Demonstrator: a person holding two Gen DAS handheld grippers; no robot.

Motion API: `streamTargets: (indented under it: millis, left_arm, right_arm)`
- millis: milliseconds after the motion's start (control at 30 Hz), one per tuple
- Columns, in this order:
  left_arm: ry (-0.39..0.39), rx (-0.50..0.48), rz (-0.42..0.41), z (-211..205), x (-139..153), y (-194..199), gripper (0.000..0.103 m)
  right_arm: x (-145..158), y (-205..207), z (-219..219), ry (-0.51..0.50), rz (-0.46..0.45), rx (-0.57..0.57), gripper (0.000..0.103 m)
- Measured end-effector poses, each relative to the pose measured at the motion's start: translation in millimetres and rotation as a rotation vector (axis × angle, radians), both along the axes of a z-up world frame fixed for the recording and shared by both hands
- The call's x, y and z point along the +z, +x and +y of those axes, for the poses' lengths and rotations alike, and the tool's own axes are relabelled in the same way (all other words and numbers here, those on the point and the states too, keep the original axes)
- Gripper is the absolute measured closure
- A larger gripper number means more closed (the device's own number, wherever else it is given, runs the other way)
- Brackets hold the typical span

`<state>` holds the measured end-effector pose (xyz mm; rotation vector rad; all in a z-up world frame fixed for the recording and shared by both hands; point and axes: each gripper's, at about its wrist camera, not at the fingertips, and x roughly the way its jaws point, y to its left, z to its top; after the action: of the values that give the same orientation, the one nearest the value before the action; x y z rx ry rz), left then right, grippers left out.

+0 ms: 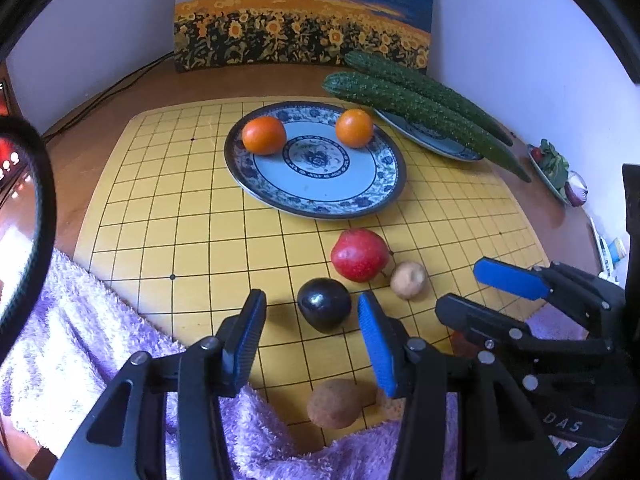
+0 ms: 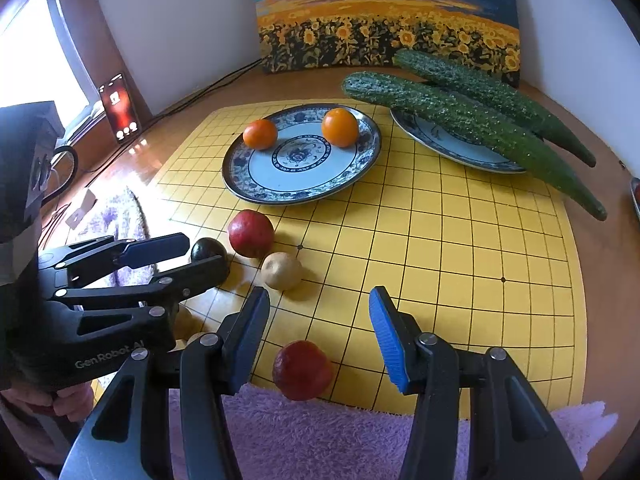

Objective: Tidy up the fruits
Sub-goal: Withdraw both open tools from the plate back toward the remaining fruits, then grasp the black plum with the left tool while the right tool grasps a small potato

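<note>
Two oranges [image 1: 264, 135] [image 1: 354, 128] lie on a blue-patterned plate [image 1: 316, 196] on the yellow grid board [image 1: 192, 208]. In front of the plate lie a red apple [image 1: 359, 255], a dark plum [image 1: 324, 304], a pale potato [image 1: 408, 280] and a brown kiwi [image 1: 334, 403]. My left gripper [image 1: 312, 332] is open, its fingers either side of the plum and just short of it. My right gripper [image 2: 318, 328] is open above a second red fruit [image 2: 302, 370] at the board's near edge. It also shows in the left wrist view [image 1: 476, 292].
Two long cucumbers [image 2: 472, 120] rest on a second plate [image 2: 444, 140] at the back right. A sunflower painting [image 2: 384, 20] leans on the wall. A purple towel [image 2: 320, 432] lies at the near edge. A lit phone [image 2: 120, 108] and cables stand left.
</note>
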<state>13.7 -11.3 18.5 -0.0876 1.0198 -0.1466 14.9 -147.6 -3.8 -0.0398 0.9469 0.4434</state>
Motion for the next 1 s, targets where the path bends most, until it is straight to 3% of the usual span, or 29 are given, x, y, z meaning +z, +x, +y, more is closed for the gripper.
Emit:
streamTargets:
  millis: [233, 667, 767, 1000]
  left_arm:
    - [-0.030, -0.018, -0.001, 1, -1, 1, 0.074]
    - [-0.038, 0.039, -0.048, 22, 13, -5, 0.074]
    - [-0.042, 0.054, -0.047, 28, 14, -4, 0.074]
    - [-0.043, 0.067, -0.044, 31, 15, -1, 0.074]
  right_arm:
    - [-2, 1, 3, 0.000, 0.009, 0.005, 0.050]
    - [-5, 4, 20, 0.019, 0.010, 0.049, 0.051]
    - [-6, 5, 26, 0.020, 0.012, 0.064, 0.060]
    - [-12, 8, 34, -0.003, 0.003, 0.066, 0.070]
